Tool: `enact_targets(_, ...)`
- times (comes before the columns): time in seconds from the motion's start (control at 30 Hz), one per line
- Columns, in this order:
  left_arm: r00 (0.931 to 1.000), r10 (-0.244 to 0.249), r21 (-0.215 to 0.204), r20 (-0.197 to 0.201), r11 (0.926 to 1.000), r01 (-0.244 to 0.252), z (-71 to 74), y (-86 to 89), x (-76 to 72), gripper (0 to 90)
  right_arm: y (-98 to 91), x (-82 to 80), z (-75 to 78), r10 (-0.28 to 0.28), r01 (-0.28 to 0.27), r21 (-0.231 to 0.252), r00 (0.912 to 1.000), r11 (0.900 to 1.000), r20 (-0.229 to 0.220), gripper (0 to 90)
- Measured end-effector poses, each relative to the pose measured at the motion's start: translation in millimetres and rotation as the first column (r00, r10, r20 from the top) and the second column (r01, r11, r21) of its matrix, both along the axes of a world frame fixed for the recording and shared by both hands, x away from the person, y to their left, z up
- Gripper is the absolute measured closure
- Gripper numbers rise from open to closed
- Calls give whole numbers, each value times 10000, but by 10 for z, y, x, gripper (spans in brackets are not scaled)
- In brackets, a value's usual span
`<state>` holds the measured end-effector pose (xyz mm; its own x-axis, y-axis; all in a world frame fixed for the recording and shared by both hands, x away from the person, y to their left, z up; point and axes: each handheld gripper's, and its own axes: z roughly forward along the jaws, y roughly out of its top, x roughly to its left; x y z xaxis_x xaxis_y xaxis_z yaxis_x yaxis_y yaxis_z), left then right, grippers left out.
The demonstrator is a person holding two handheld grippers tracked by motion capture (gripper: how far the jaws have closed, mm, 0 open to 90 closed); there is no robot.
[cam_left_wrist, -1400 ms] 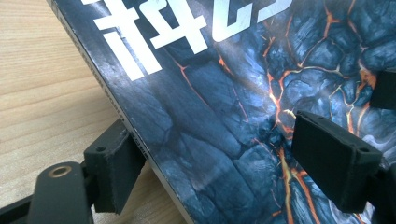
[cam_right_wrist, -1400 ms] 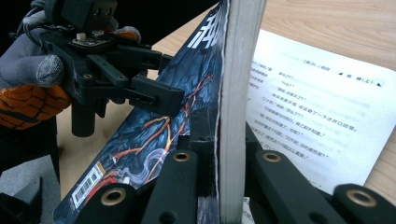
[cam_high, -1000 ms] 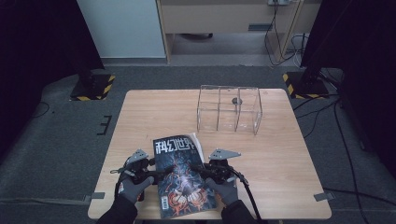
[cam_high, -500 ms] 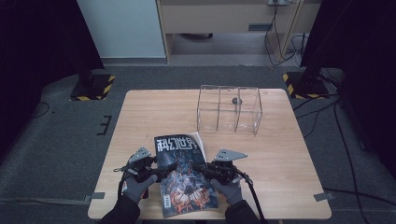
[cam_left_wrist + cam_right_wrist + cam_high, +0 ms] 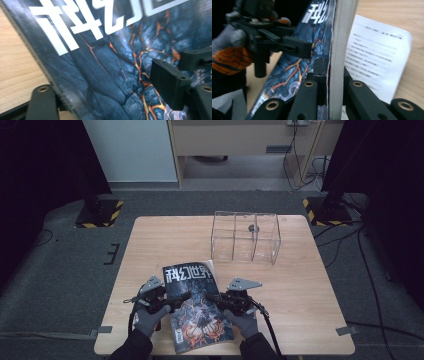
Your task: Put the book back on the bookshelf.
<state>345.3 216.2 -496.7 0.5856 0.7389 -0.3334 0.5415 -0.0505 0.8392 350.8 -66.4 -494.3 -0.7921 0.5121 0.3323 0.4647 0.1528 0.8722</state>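
Note:
A magazine point(image 5: 197, 320) with a dark lava cover and white characters is held tilted over the table's front edge. My right gripper point(image 5: 212, 297) is shut on its right side, and in the right gripper view point(image 5: 332, 82) the jaws pinch the thick page block point(image 5: 340, 50). A white printed page point(image 5: 377, 55) fans out to the right. My left gripper point(image 5: 175, 300) reaches in from the left. Its jaws have just been closing, with the magazine's point(image 5: 100, 62) spine edge between them. One jaw sits under the edge and the other hovers over the cover, both wide apart.
A clear plastic box point(image 5: 245, 237) with dividers stands at the back right of the wooden table point(image 5: 165, 245), with a small dark object point(image 5: 252, 227) inside it. Gloved hands hold both grippers at the front edge. Cables trail from the grippers.
The left gripper has edged slightly inward over the magazine's left side. The magazine and the right gripper have stayed almost still.

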Motion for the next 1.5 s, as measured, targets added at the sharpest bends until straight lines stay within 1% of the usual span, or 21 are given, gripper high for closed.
enact_targets(0.1,9996,257,112,94,9996,-258,26,-16,-17,346,24,18,10,-137,138,-317,9999,9994,33,817)
enact_targets(0.17,9996,263,128,137,9996,-265,41,-27,-27,393,43,31,17,-238,238,-498,9997,9985,21,808)
enact_targets(0.23,9995,248,254,198,9994,-253,56,-46,-45,431,62,47,17,-321,323,-631,9995,9975,35,805)
enact_targets(0.3,9990,335,433,292,9985,-347,76,-63,-60,454,77,60,20,-415,418,-723,9991,9965,68,804)
enact_targets(0.37,9985,432,435,350,9981,-447,93,-68,-71,486,88,70,32,-471,472,-777,9989,9959,41,804)
enact_targets(0.5,9976,573,403,379,9975,-588,113,-77,-91,525,97,82,55,-602,611,-780,9981,9951,144,806)
enact_targets(0.6,9970,648,385,429,9970,-665,120,-77,-97,528,103,84,69,-572,590,-850,9981,9946,236,808)
enact_targets(0.73,9968,681,401,410,9968,-697,119,-82,-98,535,99,80,71,-550,572,-813,9981,9951,287,809)
enact_targets(0.8,9974,646,354,311,9972,-657,110,-85,-90,526,101,80,69,-549,570,-800,9981,9952,280,810)
enact_targets(0.9,9968,734,514,302,9959,-749,96,-97,-94,504,103,79,68,-502,528,-784,9982,9955,339,816)
enact_targets(1.07,9966,824,243,-31,9963,-823,71,-118,-93,477,93,70,73,-514,544,-684,9977,9962,444,825)
enact_targets(1.1,9967,811,335,-23,9962,-809,63,-128,-92,478,92,72,73,-524,555,-691,9976,9961,457,826)
enact_targets(1.13,9973,724,367,-83,9967,-720,53,-146,-96,483,91,72,72,-532,562,-669,9975,9962,457,827)
enact_targets(1.2,9977,681,499,-36,9965,-678,49,-178,-104,495,84,73,71,-575,602,-591,9973,9964,465,829)
enact_targets(1.27,9975,711,455,8,9964,-711,62,-190,-109,523,77,75,75,-609,635,-563,9970,9964,469,830)
enact_targets(1.33,9974,719,431,-54,9965,-716,75,-198,-115,543,69,75,79,-643,669,-533,9967,9963,493,829)
enact_targets(1.5,9964,846,661,-67,9943,-839,116,-211,-138,577,89,82,80,-684,718,-665,9963,9952,530,822)
